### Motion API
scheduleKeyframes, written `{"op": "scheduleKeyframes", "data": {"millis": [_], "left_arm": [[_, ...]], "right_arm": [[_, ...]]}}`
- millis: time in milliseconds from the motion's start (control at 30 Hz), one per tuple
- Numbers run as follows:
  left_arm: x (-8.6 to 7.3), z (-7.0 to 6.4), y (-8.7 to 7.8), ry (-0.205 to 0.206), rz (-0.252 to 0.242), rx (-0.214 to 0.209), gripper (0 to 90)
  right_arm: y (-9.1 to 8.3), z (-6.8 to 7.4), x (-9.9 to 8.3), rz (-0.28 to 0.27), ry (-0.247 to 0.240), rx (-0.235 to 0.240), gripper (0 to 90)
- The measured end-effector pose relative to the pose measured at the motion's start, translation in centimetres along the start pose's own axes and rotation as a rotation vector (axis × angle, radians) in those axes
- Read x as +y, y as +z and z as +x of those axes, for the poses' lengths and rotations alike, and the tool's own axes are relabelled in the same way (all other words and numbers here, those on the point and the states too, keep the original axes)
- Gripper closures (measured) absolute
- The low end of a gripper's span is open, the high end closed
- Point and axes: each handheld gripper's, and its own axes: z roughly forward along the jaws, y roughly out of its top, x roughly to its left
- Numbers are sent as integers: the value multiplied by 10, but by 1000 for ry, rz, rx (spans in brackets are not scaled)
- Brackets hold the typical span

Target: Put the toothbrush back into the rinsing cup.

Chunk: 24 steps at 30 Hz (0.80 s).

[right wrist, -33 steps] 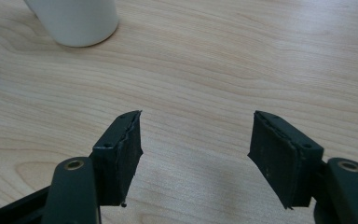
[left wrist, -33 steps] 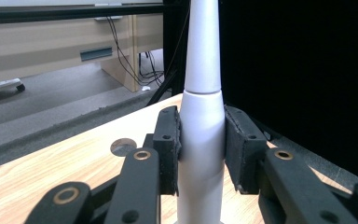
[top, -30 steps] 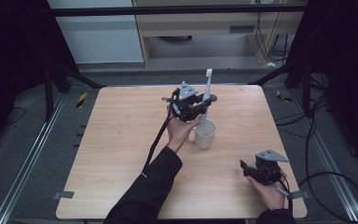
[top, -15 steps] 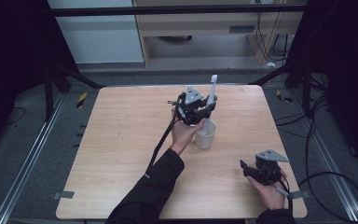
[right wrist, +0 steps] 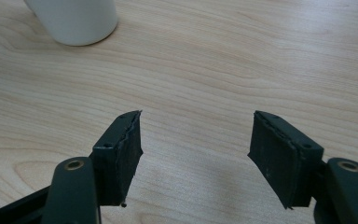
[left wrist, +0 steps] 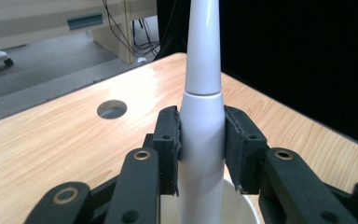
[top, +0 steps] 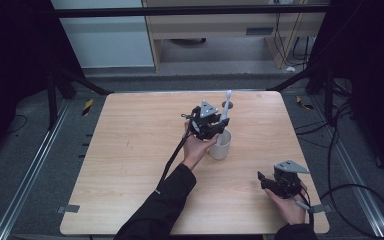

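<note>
1. Compared with a second ago, the white toothbrush-like stick [top: 225, 106] is sitting lower and more upright over the white cup [top: 221, 145], while I am keeping the left hand-held gripper [top: 219, 126] clamped on its thick lower body.
2. Its lower end is dipping inside the cup's rim in the left gripper view.
3. I am holding the right hand-held gripper [right wrist: 195, 156] with jaws apart, low over the table [top: 130, 150], near its right front corner, well apart from the cup.
</note>
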Motion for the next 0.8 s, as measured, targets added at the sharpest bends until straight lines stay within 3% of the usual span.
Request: {"op": "scheduleKeyframes", "data": {"millis": [433, 800], "left_arm": [[-18, -1, 10, 23, 68, 4, 670], [-22, 0, 13, 28, 69, 5, 654]], "right_arm": [[1, 0, 0, -1, -3, -2, 339], [1, 0, 0, 1, -4, 0, 339]]}}
